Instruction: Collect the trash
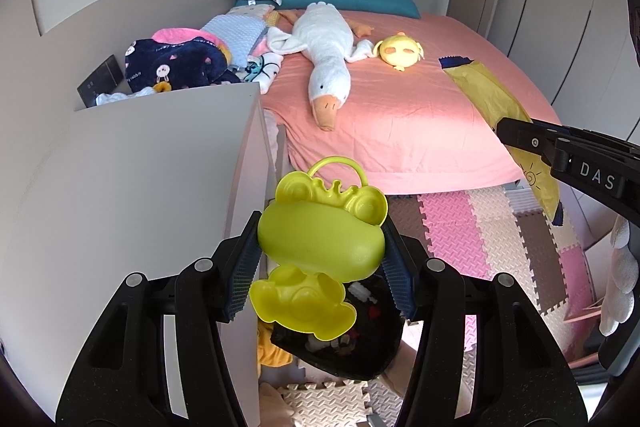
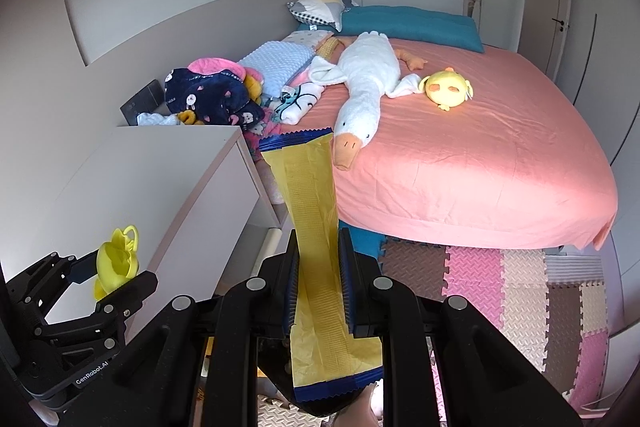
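Note:
A yellow-green frog-shaped plastic case (image 1: 320, 239), hinged open with a loop handle, is clamped between the pads of my left gripper (image 1: 322, 223). It hangs over a black trash bag (image 1: 340, 351) on the floor beside the white cabinet. My right gripper (image 2: 319, 237) is shut on a long yellow wrapper (image 2: 308, 187) with blue crimped ends, which sticks out past both ends of the pads. In the right wrist view the left gripper (image 2: 116, 267) with the frog case (image 2: 114, 255) sits at the lower left. In the left wrist view the right gripper (image 1: 516, 135) and wrapper (image 1: 488, 95) are at the right.
A bed with a pink sheet (image 2: 500, 167) carries a white goose plush (image 2: 368, 83), a yellow chick plush (image 2: 448, 89) and piled blankets (image 2: 212, 95). A white cabinet (image 1: 160, 179) stands left of the bed. Coloured foam mats (image 1: 500, 227) cover the floor.

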The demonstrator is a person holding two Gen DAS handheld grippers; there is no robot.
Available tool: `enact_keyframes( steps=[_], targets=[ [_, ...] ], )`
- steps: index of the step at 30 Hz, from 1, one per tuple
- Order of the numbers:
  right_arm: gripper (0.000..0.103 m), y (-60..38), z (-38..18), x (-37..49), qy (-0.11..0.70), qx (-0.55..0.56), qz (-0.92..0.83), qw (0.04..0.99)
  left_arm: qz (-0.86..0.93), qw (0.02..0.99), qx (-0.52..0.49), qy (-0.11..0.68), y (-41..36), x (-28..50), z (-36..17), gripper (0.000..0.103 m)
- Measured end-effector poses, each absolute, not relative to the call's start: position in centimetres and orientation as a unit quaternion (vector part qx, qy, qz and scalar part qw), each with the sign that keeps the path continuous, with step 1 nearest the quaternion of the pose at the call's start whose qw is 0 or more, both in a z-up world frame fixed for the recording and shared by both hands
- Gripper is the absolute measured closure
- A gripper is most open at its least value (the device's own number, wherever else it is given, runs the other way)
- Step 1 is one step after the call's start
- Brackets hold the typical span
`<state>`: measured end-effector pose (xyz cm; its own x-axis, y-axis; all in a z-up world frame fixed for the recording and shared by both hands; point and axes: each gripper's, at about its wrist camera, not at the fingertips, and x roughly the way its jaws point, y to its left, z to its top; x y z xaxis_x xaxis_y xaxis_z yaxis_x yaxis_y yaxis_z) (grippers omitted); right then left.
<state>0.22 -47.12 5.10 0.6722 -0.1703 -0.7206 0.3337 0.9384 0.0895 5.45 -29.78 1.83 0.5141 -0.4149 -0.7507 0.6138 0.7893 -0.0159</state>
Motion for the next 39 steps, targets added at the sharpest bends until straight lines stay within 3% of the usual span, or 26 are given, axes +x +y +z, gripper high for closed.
enact_keyframes(
  steps=[13,14,15,16,17,18,39],
  targets=[
    [0.083,-47.9,4.7,1.1,0.39,0.127,-0.142,0.901,-0.302,0.859,0.133,0.391,-30.5,5.6,1.3,0.048],
    [0.074,-47.9,4.8,1.2,0.392,0.13,-0.144,0.899,-0.303,0.86,0.135,0.389,-30.6,5.5,1.3,0.042],
    [0.057,-47.9,4.9,1.1,0.389,0.129,-0.15,0.9,-0.302,0.862,0.136,0.383,-30.6,5.3,1.5,0.022],
    [0.049,-47.8,5.2,1.0,0.382,0.123,-0.161,0.902,-0.3,0.866,0.138,0.375,-30.6,5.2,1.6,0.01],
    [0.037,-47.6,5.5,0.8,0.374,0.115,-0.17,0.904,-0.296,0.872,0.141,0.363,-30.5,4.9,1.9,0.006],
    [0.035,-47.5,5.7,0.7,0.368,0.109,-0.173,0.907,-0.295,0.875,0.144,0.355,-30.4,4.8,2.0,0.006],
    [0.034,-47.5,6.2,0.6,0.368,0.109,-0.166,0.908,-0.302,0.876,0.128,0.353,-29.8,4.9,2.5,0.006]
  ],
)
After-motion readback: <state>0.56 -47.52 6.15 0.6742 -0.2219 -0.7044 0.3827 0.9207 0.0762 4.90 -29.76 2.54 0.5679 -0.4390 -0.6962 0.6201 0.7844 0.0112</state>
